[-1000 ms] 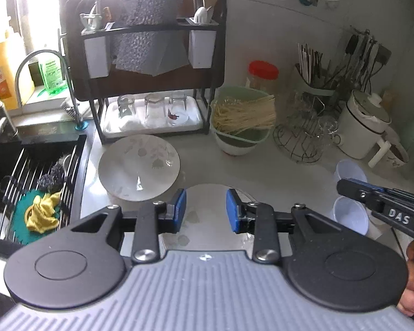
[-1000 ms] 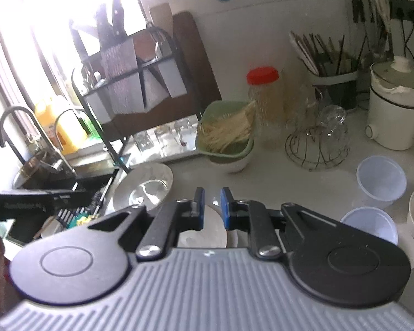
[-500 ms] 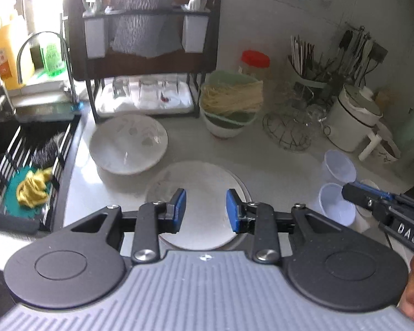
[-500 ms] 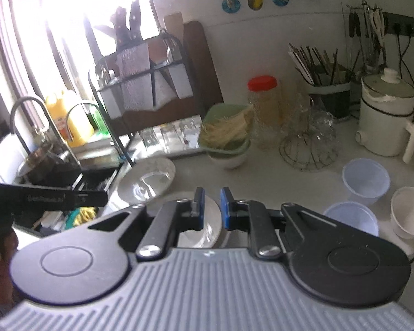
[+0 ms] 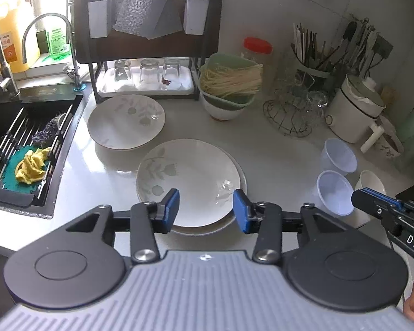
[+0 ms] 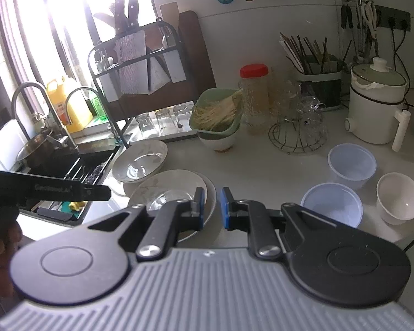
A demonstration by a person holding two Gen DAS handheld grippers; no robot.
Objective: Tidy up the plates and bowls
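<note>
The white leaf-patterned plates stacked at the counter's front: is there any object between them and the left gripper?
Nothing visible stands between. The left gripper, its jaws opening and empty, hangs just before the near rim of the white leaf-patterned plates. The other patterned plate lies behind, towards the sink, and the translucent plastic bowls lie to the right.

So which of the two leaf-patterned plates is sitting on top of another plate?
The white leaf-patterned plate nearer the camera, just ahead of the left tool. A second rim shows beneath its right edge. The other patterned plate, by the sink, rests directly on the counter.
</note>
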